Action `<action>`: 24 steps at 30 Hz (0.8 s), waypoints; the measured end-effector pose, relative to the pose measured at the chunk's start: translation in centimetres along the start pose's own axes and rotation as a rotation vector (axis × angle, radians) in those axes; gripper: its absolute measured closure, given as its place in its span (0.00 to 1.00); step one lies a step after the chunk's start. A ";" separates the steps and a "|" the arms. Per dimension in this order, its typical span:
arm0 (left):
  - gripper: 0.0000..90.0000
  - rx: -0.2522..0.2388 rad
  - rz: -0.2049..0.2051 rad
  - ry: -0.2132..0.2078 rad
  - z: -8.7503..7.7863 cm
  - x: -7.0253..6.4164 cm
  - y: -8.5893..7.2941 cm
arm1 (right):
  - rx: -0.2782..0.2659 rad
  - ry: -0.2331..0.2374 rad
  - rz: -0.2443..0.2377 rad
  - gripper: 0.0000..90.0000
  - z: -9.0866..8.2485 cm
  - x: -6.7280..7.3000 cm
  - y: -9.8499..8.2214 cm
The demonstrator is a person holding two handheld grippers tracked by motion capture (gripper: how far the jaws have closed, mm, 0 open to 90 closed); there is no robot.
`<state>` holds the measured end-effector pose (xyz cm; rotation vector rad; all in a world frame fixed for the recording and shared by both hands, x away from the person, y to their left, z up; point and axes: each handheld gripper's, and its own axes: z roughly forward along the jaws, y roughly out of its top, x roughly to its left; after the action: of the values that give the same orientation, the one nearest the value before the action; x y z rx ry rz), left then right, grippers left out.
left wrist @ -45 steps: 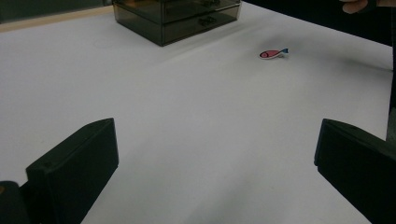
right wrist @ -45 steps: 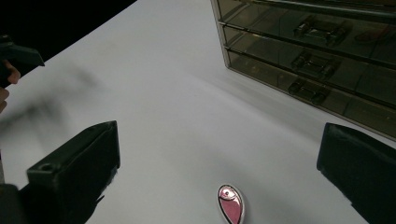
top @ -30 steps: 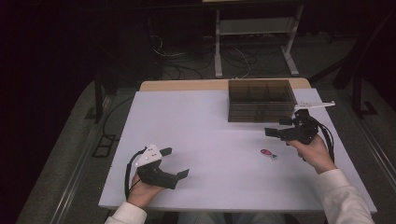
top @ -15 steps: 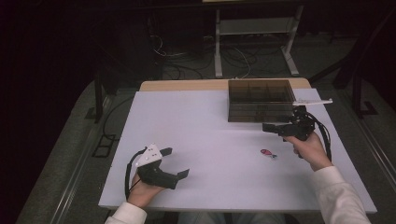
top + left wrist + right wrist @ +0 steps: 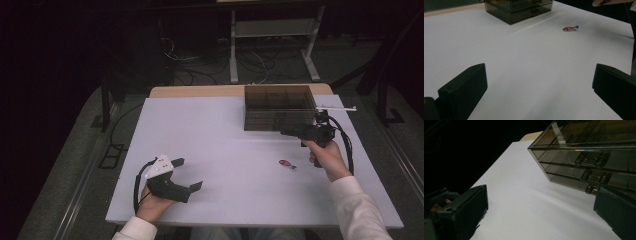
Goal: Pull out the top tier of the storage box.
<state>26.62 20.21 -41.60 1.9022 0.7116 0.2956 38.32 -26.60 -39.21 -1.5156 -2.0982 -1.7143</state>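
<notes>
Drawers first: from the high view the smoky plastic drawer box (image 5: 278, 107) just looks like a dark block at the far right of the white table (image 5: 220, 150), with some compartment lines visible through its top. The right gripper view is where you actually see its front — three shut drawer fronts stacked one above another, each with a small two-post handle, the lowest one partly hidden behind that gripper's own jaw. The right gripper (image 5: 292, 132) sits just in front of the box, not touching it, and its two jaws stand wide apart with nothing between them. The left gripper (image 5: 187, 174) is way over at the near left corner, held in the left hand (image 5: 152, 205), jaws also spread wide and empty. Its own view gives the best look at the little fish-shaped thing (image 5: 570, 28) — pink body, blue tail, lying flat on the bare table, well apart from the left gripper and near the right hand (image 5: 327, 159). From above it's just a tiny reddish speck (image 5: 286, 163). Count-wise: one drawer box, three drawers, one fish, two grippers, both holding nothing.
</notes>
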 end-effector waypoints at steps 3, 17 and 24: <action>0.00 0.000 0.001 0.000 0.0 0.0 0.0 | -0.009 0.013 0.024 0.00 0.1 -0.2 0.0; 0.00 -0.002 0.008 0.000 0.0 -0.1 0.0 | -0.064 0.025 0.105 0.00 0.5 -0.3 0.0; 0.00 -0.001 0.008 0.001 0.0 0.0 0.0 | -0.093 0.045 0.153 0.05 0.6 -0.5 0.1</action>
<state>26.60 20.16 -41.58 1.9040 0.7042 0.3018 38.92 -26.51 -39.67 -1.5987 -1.8528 -1.7950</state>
